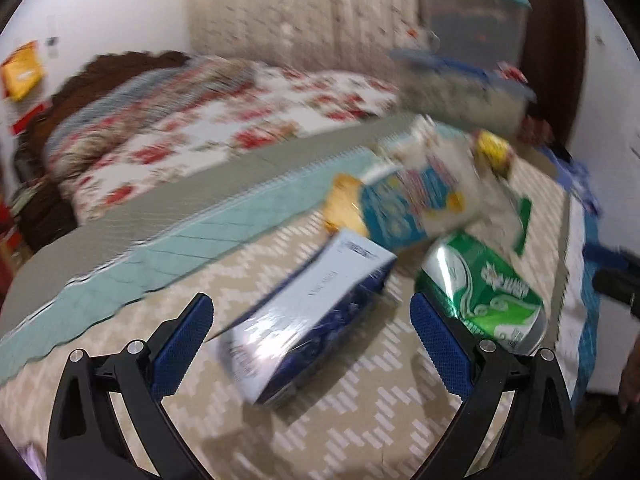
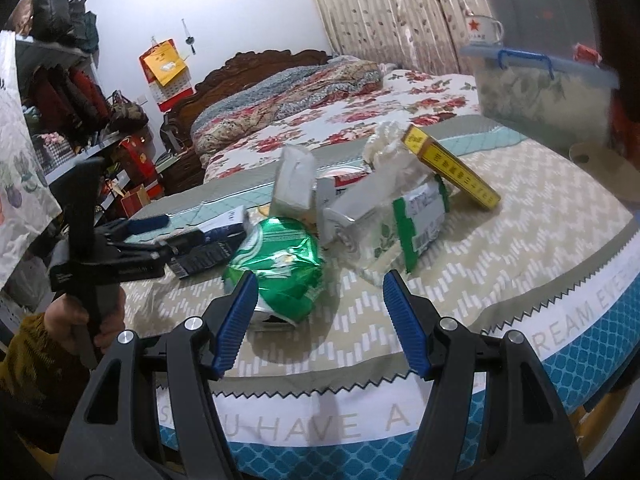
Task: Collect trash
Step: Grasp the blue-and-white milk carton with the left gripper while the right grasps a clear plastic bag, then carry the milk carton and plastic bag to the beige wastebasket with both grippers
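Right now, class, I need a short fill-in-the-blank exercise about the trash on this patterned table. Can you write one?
1. The crushed metal can is coloured ____.
2. The fingers of the left gripper stand ____ around the white-and-blue box.
3. The flat yellow box leans ____ rather than lying flat.
4. The right gripper holds ____.

Missing words: green; open; tilted; nothing

Open cloth in front — clutter beyond

Bare tablecloth (image 2: 500, 280) is left at 3 o'clock; passage at 12 is blocked by the crushed green can (image 2: 280, 264) and tissue pack (image 2: 404, 220).
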Demonstrator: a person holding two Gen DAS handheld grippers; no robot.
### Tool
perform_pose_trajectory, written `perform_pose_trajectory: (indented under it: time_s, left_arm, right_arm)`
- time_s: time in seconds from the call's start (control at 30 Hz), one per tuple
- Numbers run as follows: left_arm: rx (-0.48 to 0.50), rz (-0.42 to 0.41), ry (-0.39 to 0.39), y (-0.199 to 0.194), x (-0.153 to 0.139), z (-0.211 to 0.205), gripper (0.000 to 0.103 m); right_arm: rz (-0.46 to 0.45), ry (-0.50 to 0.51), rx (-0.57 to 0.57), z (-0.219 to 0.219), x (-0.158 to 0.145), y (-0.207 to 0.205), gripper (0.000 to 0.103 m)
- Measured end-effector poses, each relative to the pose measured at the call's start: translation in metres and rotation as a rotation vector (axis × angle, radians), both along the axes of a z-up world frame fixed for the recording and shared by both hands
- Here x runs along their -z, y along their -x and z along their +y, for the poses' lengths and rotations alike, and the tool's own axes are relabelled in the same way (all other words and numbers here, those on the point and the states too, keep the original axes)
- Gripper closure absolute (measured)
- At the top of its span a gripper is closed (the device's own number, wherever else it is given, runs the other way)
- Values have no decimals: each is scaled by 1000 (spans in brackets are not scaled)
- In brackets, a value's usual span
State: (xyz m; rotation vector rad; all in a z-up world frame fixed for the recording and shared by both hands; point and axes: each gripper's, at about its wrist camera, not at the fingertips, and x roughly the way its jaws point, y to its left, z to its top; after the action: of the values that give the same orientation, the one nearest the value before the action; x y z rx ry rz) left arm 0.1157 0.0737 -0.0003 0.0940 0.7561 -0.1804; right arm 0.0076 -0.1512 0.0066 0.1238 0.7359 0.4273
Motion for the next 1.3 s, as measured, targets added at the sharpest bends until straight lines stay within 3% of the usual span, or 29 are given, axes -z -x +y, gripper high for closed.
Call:
perform_pose_trajectory:
  time_s: [0.1,0.23,0.37,0.57,0.7,0.73,0.77,0.8,0.83,0.9,1.0,1.17,1.23,1.3]
  left_arm:
    - [62,49,-37,-14,10,-7,9]
    - [51,78,-89,-21,20,-12,10]
    - [10,78,-153,-18,22,-15,26]
    - [-54,86,-157,-13,16,-10,45]
    - [-101,95,-104,4,12,-2,47]
    - [-109,96,-96,9,12,-1,47]
    - [-124,99,-86,17,11,1,47]
    - [-134,101,-80,23,11,2,48]
    - [-146,102,-73,29,10,3,48]
    - [-188,99,-45,46,7,11,49]
    - [-269,97,-3,71,5,26,50]
    - [-351,91,39,103,2,39,49]
    - [-368,87,18,108,2,38,47]
    - [-379,80,-11,112,3,36,36]
  right_arm:
    - [2,-6,16,-5,0,-6,37]
    - [-9,-4,4,-4,-4,-19,37]
    - [-14,-20,-51,7,-12,-39,37]
    - [16,-28,-143,40,-16,-93,35]
    - [42,3,-168,63,-12,-127,35]
    - [56,14,-172,69,-10,-138,39]
    - [73,26,-194,77,-7,-144,49]
    - [96,33,-222,83,-4,-149,70]
    - [123,26,-245,89,-2,-151,70]
    - [96,-29,-281,96,-9,-139,70]
    - [-45,12,-366,123,-23,-93,70]
    - [-134,94,-475,149,-3,-27,67]
    - [-162,155,-487,151,9,-9,66]
    - [-183,192,-498,148,14,1,65]
